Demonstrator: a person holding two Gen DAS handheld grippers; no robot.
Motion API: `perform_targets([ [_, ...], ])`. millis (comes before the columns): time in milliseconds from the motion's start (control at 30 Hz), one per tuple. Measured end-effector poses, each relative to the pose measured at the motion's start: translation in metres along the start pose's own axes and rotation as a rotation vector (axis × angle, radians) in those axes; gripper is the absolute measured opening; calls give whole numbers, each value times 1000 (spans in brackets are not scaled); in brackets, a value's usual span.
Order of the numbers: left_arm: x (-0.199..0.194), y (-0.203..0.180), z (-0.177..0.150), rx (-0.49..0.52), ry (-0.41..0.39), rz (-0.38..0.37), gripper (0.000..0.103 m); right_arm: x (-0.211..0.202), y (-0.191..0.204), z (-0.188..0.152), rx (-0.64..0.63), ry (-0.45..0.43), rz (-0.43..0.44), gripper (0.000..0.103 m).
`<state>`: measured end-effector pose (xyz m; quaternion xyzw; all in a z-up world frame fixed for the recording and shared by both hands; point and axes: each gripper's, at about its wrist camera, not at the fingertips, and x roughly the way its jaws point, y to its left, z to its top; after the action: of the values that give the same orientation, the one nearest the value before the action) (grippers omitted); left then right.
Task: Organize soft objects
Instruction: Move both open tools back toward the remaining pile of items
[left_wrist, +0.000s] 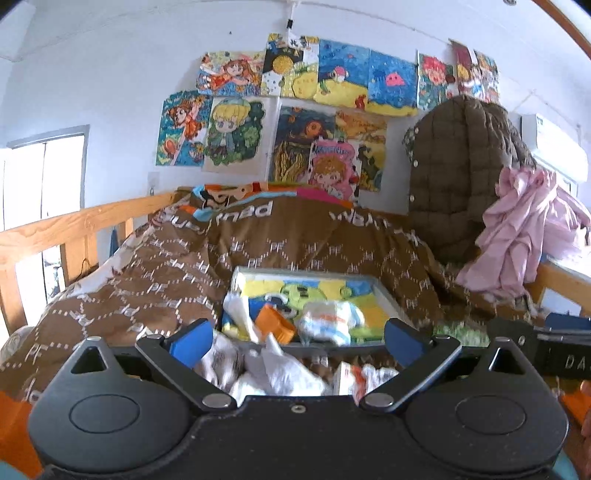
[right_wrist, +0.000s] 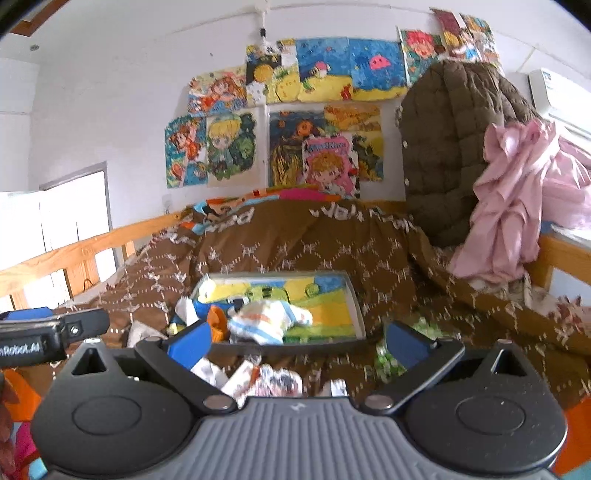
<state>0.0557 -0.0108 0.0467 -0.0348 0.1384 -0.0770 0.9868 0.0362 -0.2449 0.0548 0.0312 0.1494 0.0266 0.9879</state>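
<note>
Both your grippers are spread wide and hold nothing: the left gripper (left_wrist: 295, 338) and the right gripper (right_wrist: 295, 338) point over the brown quilt (left_wrist: 155, 266) toward the framed picture (right_wrist: 332, 314). The soft toy (right_wrist: 266, 319) lies near that frame's front edge, beside an orange box (left_wrist: 277, 325). Bring one gripper down squarely around the toy's middle, clear of the loose wrappers (left_wrist: 273, 373) near the quilt's front edge, then close gently.

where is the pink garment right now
The pink garment hangs at the right of both wrist views, draped beside the brown quilted jacket, above the brown patterned quilt on the bed.
</note>
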Motion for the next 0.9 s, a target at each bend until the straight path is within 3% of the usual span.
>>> perform_targets([
  [433, -14, -2, -33, 65, 168, -28, 99, -23, 7, -29, -19, 95, -24, 103],
  [900, 7, -17, -52, 135, 284, -70, 100, 0, 0, -36, 13, 250, -78, 103],
])
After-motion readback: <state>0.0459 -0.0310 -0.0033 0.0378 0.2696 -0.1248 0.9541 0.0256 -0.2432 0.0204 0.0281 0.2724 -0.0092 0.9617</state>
